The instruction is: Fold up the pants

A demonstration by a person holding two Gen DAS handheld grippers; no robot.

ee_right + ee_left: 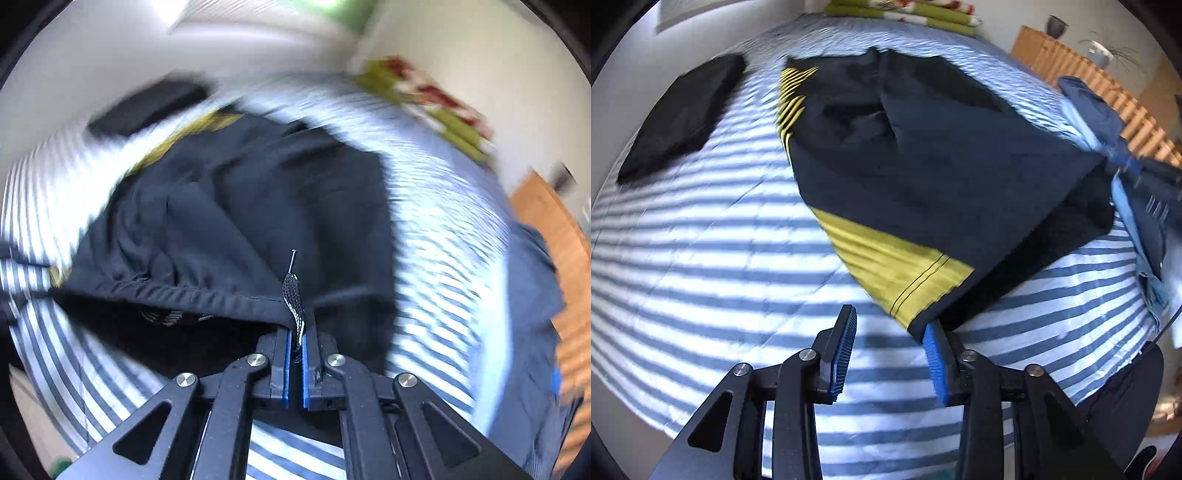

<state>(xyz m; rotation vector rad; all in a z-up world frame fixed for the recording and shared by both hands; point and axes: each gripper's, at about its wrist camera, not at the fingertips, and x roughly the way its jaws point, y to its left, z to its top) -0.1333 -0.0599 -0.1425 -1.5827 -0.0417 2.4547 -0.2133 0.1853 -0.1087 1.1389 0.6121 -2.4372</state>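
Pants being gripped on a striped bed

The waistband [207, 295] (drawstring too) is clamped by the right gripper [295, 332]; the left gripper [892, 328] is spread apart, nothing held.

Both fisheye views are brightly daylit, with strong barrel distortion and dark vignetted corners. The right wrist view shows heavy motion blur across the blue-and-white striped bedspread [436, 229]; the left wrist view is only slightly blurred

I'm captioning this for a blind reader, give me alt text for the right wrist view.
The right gripper is shut on the drawstring and waistband of dark shorts, which spread away over a blue-and-white striped bed. The edges are motion-blurred; a folded black garment lies at far left.
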